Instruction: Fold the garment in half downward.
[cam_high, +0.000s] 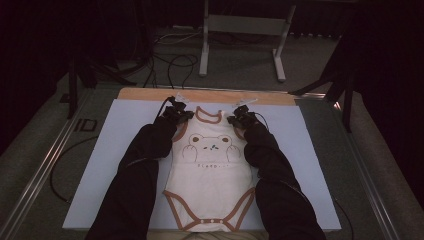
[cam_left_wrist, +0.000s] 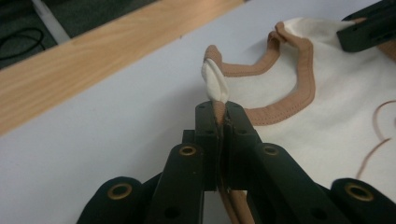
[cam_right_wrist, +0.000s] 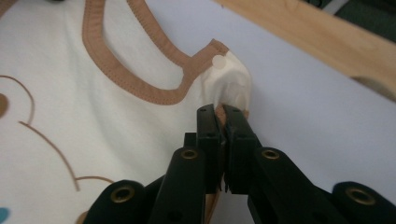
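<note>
Both shoulders pinched: left gripper and right gripper each clamped on a strap of the baby bodysuit, lying flat, face up on the white mat. Grasp done; next likely an even lift or fold (keep hands level). Sleeves hide the bodysuit's side edges

Black sleeves; black grippers, brass-ringed screw holes
</note>
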